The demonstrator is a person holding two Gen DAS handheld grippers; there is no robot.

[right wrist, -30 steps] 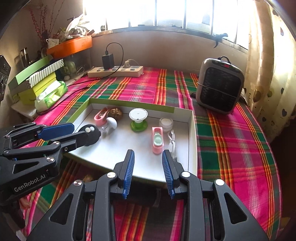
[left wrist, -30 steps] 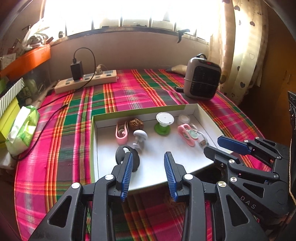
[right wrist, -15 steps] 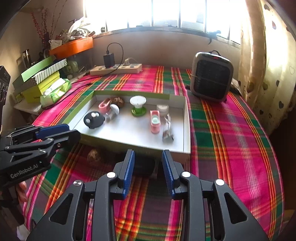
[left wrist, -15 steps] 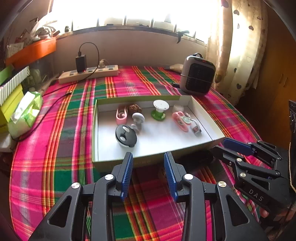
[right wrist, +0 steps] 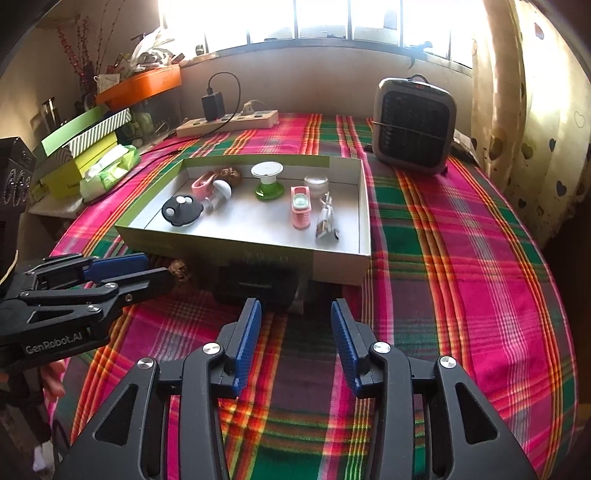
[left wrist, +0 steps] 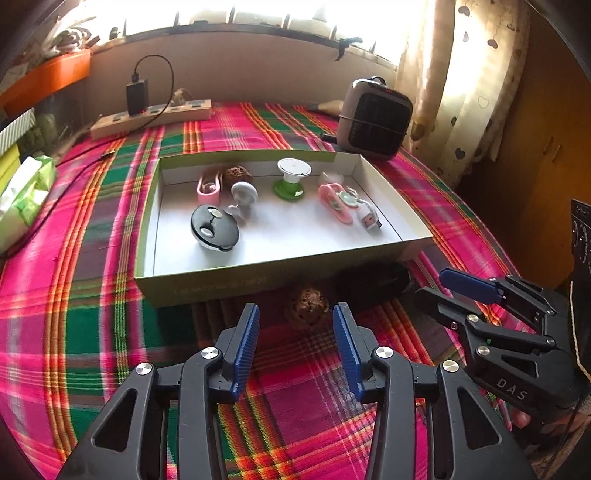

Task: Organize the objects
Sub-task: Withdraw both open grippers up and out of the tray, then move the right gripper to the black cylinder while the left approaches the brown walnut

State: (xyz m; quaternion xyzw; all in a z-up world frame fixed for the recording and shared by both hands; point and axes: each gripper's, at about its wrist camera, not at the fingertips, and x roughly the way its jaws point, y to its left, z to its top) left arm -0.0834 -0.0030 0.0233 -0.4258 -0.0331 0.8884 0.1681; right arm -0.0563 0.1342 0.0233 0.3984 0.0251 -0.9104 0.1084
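Two tongs parted and empty, shallow box [left wrist: 258,280] long axis lying crosswise

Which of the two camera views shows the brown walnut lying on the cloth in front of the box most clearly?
The left wrist view: the brown walnut lies unobstructed on the cloth, straight ahead between the left tool fingers. In the right wrist view only part of it shows, behind the left tool's tip.

Bright window [right wrist: 332,22] glare washes over a beige wall [left wrist: 240,74], a heart-print curtain [right wrist: 535,110], perhaps a wooden cabinet [left wrist: 535,155].
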